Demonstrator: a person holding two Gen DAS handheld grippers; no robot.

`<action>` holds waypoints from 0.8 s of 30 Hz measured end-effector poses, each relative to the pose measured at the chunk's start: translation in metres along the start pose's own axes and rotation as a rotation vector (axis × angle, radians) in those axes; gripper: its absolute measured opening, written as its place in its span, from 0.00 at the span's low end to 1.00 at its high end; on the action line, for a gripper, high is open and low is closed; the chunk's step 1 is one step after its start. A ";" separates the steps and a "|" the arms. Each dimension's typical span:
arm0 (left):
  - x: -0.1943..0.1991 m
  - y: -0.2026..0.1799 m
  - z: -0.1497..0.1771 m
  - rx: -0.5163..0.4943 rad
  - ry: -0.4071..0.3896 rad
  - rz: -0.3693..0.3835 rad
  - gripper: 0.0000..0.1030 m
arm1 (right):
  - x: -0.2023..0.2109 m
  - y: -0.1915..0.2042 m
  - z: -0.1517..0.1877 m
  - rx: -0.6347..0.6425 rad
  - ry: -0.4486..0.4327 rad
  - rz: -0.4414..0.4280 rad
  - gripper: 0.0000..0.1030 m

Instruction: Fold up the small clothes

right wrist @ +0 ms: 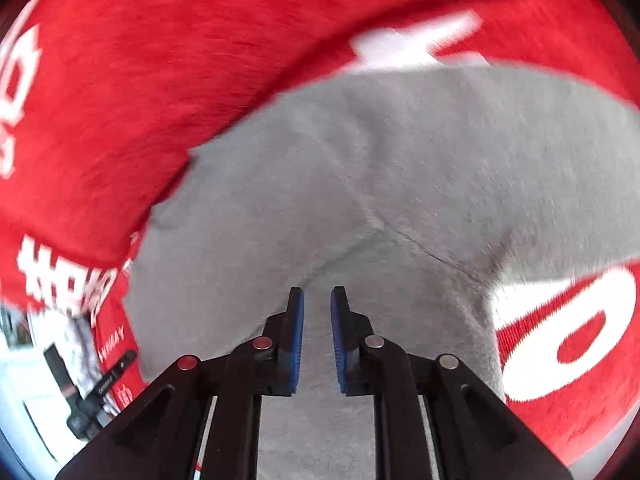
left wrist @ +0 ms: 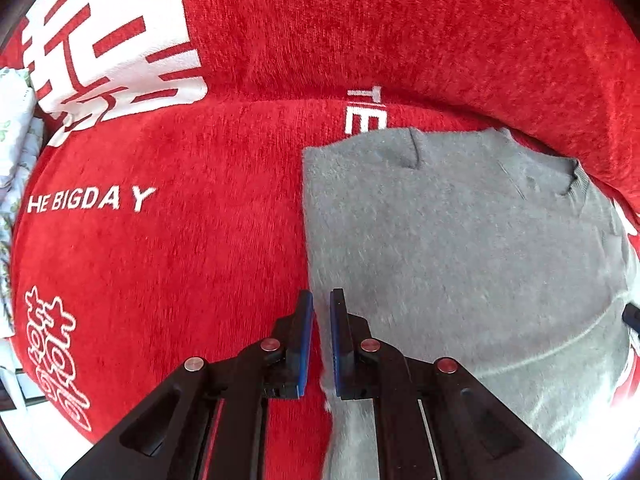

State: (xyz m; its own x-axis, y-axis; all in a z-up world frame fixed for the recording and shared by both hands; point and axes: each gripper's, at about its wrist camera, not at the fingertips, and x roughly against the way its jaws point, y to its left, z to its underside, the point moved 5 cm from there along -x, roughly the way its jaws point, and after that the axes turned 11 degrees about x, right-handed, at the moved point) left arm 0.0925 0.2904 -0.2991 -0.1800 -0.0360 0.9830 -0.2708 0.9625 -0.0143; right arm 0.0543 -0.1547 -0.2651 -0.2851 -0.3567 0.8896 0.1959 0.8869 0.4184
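Observation:
A small grey knit garment [left wrist: 460,248] lies spread on a red plush cover [left wrist: 180,264], its neckline toward the back cushion. My left gripper [left wrist: 321,300] points down at the garment's left edge. Its blue pads are nearly together, and the cloth's edge runs up between them, pinched. In the right wrist view the grey garment [right wrist: 360,184] fills the middle, with a raised fold running toward the fingers. My right gripper [right wrist: 317,296] hovers over that cloth with its blue pads apart and nothing pressed between them. A dark tip of the right gripper [left wrist: 633,318] shows at the left view's right edge.
The red cover carries white lettering [left wrist: 88,200] and large white characters [left wrist: 112,40], and a red back cushion [left wrist: 400,32] rises behind the garment. Floral white bedding [left wrist: 14,148] lies at the far left. A black device [right wrist: 88,384] sits off the cover's edge at lower left.

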 end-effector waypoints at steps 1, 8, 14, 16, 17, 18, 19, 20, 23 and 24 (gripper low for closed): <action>0.001 -0.002 0.003 0.009 0.008 -0.001 0.10 | -0.002 0.007 -0.006 0.040 -0.011 0.008 0.42; 0.009 -0.020 0.023 0.077 0.026 0.031 0.20 | -0.030 0.006 -0.008 -0.030 0.023 0.020 0.57; 0.023 -0.036 0.038 0.020 -0.024 -0.068 0.99 | 0.004 0.001 0.012 0.027 0.048 -0.011 0.68; 0.029 -0.043 0.045 0.014 -0.010 -0.077 0.99 | 0.018 -0.010 0.020 0.023 0.048 -0.027 0.73; 0.031 -0.047 0.048 0.013 -0.004 -0.080 0.99 | 0.025 -0.015 0.023 0.020 0.047 -0.034 0.75; 0.034 -0.052 0.052 0.013 0.005 -0.091 0.99 | 0.030 -0.018 0.025 0.017 0.044 -0.040 0.77; 0.034 -0.054 0.054 0.017 0.011 -0.112 0.99 | 0.036 -0.021 0.027 0.016 0.039 -0.046 0.78; 0.032 -0.055 0.054 0.023 0.014 -0.134 0.99 | 0.040 -0.024 0.028 0.014 0.038 -0.047 0.78; 0.019 -0.060 0.051 0.040 0.035 -0.153 0.99 | 0.044 -0.028 0.032 -0.012 0.042 -0.057 0.78; 0.019 -0.064 0.053 0.040 0.042 -0.148 0.99 | 0.042 -0.026 0.033 -0.024 0.045 -0.063 0.78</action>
State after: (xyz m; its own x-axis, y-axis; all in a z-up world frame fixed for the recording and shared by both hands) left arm 0.0558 0.2136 -0.2890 -0.0962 -0.1644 0.9817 -0.3288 0.9361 0.1246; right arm 0.0059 -0.1830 -0.2450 -0.2552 -0.4251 0.8684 0.2012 0.8552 0.4777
